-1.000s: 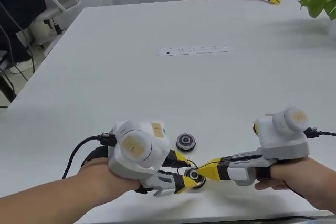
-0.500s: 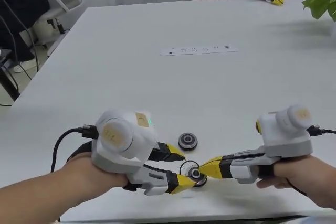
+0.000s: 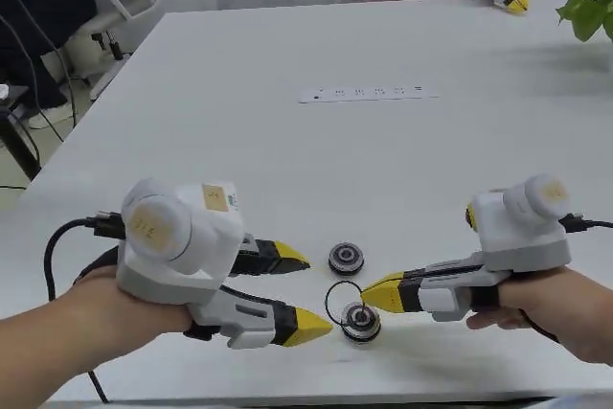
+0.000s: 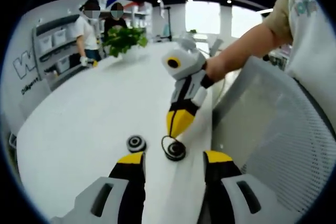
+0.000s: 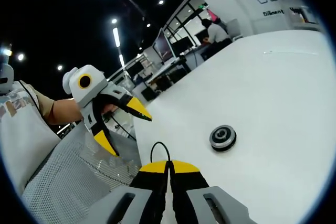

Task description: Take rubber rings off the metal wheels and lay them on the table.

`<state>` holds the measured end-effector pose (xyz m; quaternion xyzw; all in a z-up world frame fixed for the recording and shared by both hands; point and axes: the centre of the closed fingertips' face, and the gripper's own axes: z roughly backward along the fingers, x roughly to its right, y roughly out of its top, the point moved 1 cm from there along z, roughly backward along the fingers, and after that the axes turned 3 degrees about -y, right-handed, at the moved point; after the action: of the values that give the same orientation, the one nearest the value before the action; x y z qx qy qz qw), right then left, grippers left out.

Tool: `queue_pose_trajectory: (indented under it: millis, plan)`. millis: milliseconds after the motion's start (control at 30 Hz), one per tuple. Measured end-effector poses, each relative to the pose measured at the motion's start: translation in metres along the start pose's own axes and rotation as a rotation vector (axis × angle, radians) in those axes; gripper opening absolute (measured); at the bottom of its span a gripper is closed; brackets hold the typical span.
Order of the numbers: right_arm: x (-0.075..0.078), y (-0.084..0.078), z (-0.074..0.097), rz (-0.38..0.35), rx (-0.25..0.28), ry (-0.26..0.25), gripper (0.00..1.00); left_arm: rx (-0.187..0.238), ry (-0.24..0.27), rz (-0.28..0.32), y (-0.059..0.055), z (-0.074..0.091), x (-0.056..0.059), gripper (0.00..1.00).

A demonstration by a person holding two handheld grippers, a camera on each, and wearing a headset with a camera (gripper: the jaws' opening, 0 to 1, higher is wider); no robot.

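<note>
Head view: right tool point(image 3: 369, 294) pinches the rubber ring point(image 3: 327, 304) beside the metal wheel point(image 3: 361, 322) under its tip; left tool point(image 3: 316, 292) gapes wide, empty. Right gripper view shows the jaws pressed together.

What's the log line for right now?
left gripper: open | right gripper: shut on rubber ring | metal wheel: by ring | second wheel: untouched

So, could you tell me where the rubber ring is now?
Head view, low centre: rubber ring pinched in the right gripper, beside the nearer metal wheel.
</note>
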<state>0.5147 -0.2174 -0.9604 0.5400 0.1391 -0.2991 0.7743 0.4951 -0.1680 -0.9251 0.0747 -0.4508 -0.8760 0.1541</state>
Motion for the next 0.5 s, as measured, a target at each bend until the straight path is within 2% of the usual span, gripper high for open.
queue_pose_trajectory:
  millis: [300, 500]
  plan:
    - [0.002, 0.018, -0.01, 0.025, -0.005, 0.006, 0.0, 0.01, 0.058, 0.02, -0.006, 0.02, -0.012, 0.49]
    - [0.007, 0.022, -0.019, 0.038, -0.025, -0.003, 0.0, 0.017, 0.088, 0.05, -0.012, 0.031, -0.018, 0.51]
